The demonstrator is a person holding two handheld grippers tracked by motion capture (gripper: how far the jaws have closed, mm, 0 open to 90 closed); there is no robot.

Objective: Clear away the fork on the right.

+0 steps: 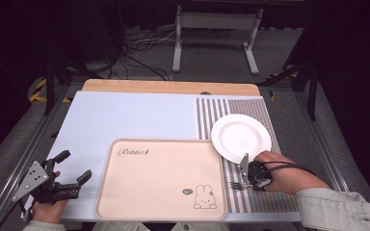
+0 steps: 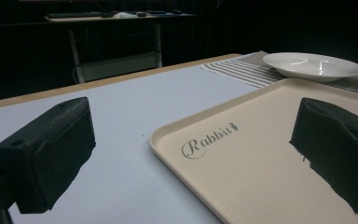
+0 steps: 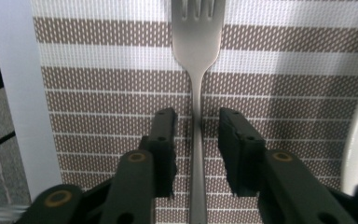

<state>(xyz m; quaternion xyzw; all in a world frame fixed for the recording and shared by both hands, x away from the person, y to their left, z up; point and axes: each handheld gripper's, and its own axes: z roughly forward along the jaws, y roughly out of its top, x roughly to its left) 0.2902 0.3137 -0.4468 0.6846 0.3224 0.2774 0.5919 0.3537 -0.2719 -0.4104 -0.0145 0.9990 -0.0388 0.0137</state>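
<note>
Worktop [image 1: 135, 118]: pale blue sheet over a wooden top, whose bare far edge shows; the striped placemat [image 1: 257, 197] covers the right part.
Tray [image 1: 161, 178]: beige, marked "Rabbit" with a rabbit drawing, lying flat at near centre; nothing rests in it. In the inspector's judgement it is set there to receive items.
Plate [image 1: 241, 137]: white, with nothing on it, on the placemat, just beyond the tray's far right corner and overlapping it slightly.
Fork [image 3: 196, 70]: lies flat on the placemat at near right, just right of the tray and near side of the plate; tines point left toward the tray in the high view.
Right gripper [image 3: 196, 126]: tipped down over the fork handle, one jaw on each side of it. A narrow gap shows between each jaw and the handle, so the jaws are released and straddling, not yet grasping. The placing suits a pinch across the handle's thin width.
Left gripper [image 1: 74, 171]: held low over the near left corner of the worktop, just left of the tray, jaws spread wide with nothing between them. It looks along the tray toward the plate, apparently parked out of the way.
Step in hand (judgement): closing on the fork to lift it.
Risk (judgement): the thin handle sits flat on the mat; jaws set too high may slip over it.
</note>
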